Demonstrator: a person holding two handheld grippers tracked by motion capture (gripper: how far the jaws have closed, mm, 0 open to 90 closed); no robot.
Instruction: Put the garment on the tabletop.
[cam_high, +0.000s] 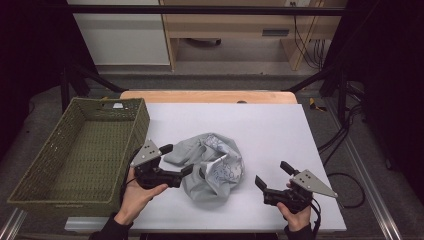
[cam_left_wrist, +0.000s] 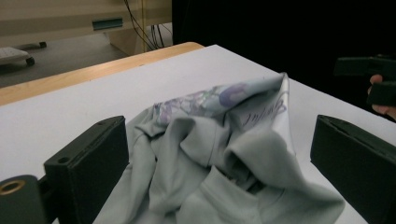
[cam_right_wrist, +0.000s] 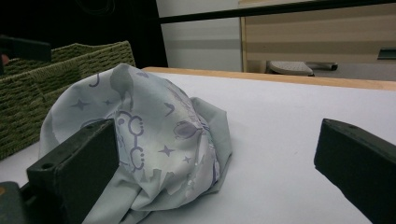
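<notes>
Your left gripper (cam_high: 176, 160) sits at the left edge of the crumpled grey garment (cam_high: 212, 165), jaws spread wide. One jaw reaches past the cloth's upper left fold, the other lies against its lower left side. In the left gripper view the garment (cam_left_wrist: 219, 158) bulges up between the two black jaws, unclamped. A printed panel with purple marks and some handwriting-like script faces up on its far side.

Your right gripper (cam_high: 272, 175) rests on the white table top (cam_high: 270, 125) to the right of the garment, apart from it, jaws also spread and empty. In the right gripper view the garment (cam_right_wrist: 154, 140) rises as a rounded heap ahead and to the left, showing stars, crescents and looping purple outlines. The near jaw overlaps it in the picture. I cannot tell whether it touches.

The garment lies near the middle of the table, slightly toward your side. A woven green basket (cam_high: 45, 165) stands at the table's left edge, just beside your left hand (cam_high: 137, 192). Your right hand (cam_high: 297, 212) holds its gripper near the front right corner.
</notes>
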